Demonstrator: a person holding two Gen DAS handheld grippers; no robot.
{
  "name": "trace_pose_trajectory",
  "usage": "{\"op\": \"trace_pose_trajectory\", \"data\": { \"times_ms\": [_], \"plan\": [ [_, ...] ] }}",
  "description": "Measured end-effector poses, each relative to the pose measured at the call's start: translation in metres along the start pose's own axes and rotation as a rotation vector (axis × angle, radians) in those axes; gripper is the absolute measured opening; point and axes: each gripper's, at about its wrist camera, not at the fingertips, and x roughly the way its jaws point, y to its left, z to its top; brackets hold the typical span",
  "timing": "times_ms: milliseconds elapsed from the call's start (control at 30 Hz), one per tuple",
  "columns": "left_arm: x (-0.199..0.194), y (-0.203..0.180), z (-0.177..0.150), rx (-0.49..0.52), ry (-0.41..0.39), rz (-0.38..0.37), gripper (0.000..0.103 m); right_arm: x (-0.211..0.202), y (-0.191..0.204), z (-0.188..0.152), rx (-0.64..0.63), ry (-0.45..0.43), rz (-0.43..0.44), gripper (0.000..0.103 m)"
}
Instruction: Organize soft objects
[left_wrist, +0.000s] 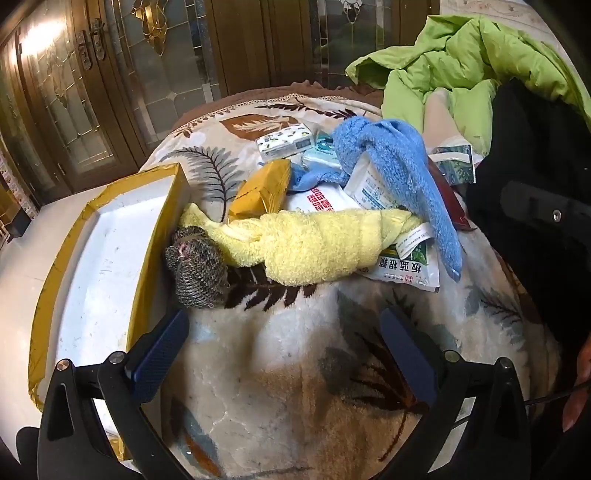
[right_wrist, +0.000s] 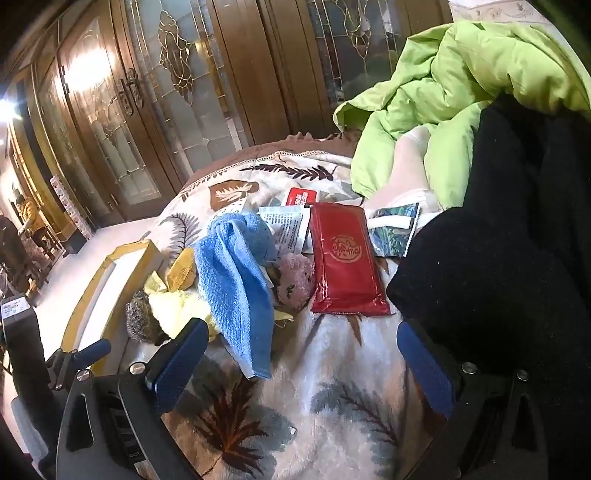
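A pile of soft items lies on a leaf-patterned blanket. A rolled yellow towel stretches across the middle, with a grey knitted ball at its left end. A blue towel drapes over paper packets behind it. A yellow packet lies farther back. My left gripper stands open just short of the yellow towel, holding nothing. In the right wrist view the blue towel hangs beside a pink fuzzy item and a red pouch. My right gripper is open and empty, near the blue towel's lower end.
An open yellow-rimmed box with a white inside sits left of the pile. A green padded jacket is heaped at the back right. A person's black-clothed legs fill the right side. Wooden glass-panelled doors stand behind.
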Motion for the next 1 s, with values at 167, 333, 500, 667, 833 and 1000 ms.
{"op": "trace_pose_trajectory", "data": {
  "times_ms": [167,333,500,667,833,1000],
  "plan": [
    [0.0,0.002,0.0,-0.008,-0.003,0.0,0.103,0.002,-0.004,-0.001,0.019,0.009,0.004,0.103],
    [0.002,0.003,0.0,-0.013,0.006,-0.004,0.103,0.003,-0.004,-0.002,0.015,0.015,0.002,0.103],
    [0.002,0.003,0.0,-0.012,0.007,-0.008,0.103,0.006,-0.003,-0.003,0.016,0.023,0.002,0.103],
    [0.002,0.002,0.0,-0.013,0.012,-0.008,0.103,0.007,-0.003,-0.004,0.011,0.025,0.003,0.103],
    [0.003,0.002,-0.001,-0.014,0.013,-0.005,0.103,0.011,0.002,-0.004,-0.004,0.044,0.015,0.103],
    [0.011,0.002,0.003,-0.011,0.017,-0.002,0.103,0.013,0.005,0.001,-0.024,0.046,0.013,0.103]
  ]
}}
